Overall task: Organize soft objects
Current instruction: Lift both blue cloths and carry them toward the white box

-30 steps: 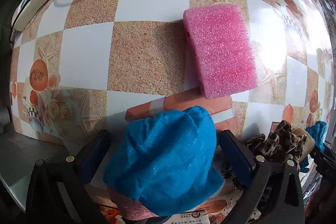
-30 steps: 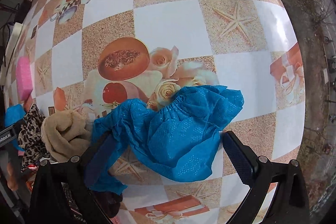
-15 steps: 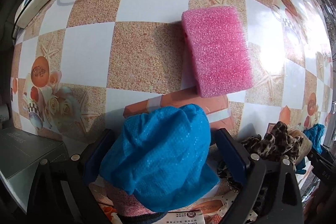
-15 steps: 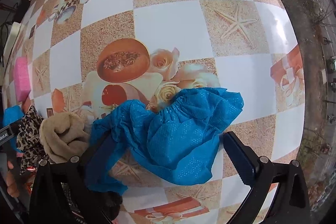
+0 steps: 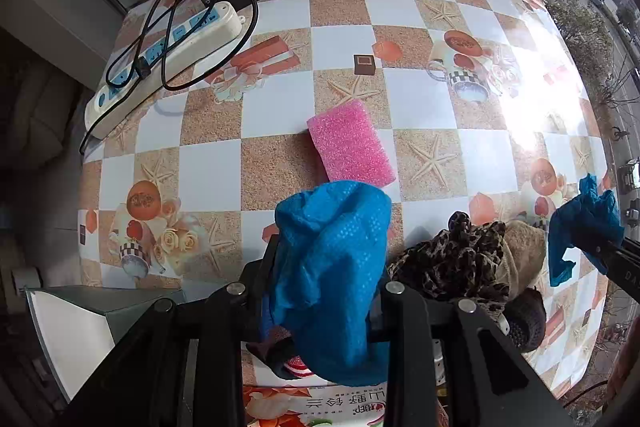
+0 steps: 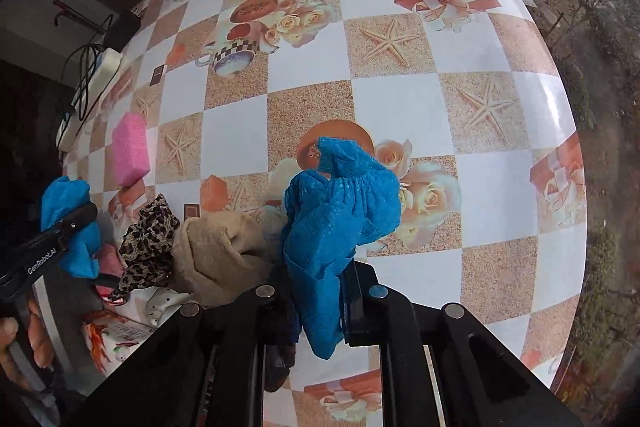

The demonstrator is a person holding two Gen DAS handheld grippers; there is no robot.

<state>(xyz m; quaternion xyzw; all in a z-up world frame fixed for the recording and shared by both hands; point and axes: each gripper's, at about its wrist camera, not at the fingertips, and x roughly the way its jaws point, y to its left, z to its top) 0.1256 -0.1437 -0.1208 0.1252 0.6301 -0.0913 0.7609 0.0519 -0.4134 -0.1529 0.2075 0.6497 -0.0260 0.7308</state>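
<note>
Gripping, left gripper (image 5: 326,287): jaws clamped on a blue shoe cover (image 5: 332,259), raised above the table (image 5: 208,167).
Gripping, right gripper (image 6: 320,291): jaws clamped on a second blue shoe cover (image 6: 340,203).
Pink sponge (image 5: 350,149): 12 o'clock of the left cover.
Leopard-print cloth (image 5: 448,263): 3 o'clock, touching a beige sock (image 5: 524,247).

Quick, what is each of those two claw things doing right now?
Left gripper: shut on a blue shoe cover.
Right gripper: shut on another blue shoe cover.
</note>
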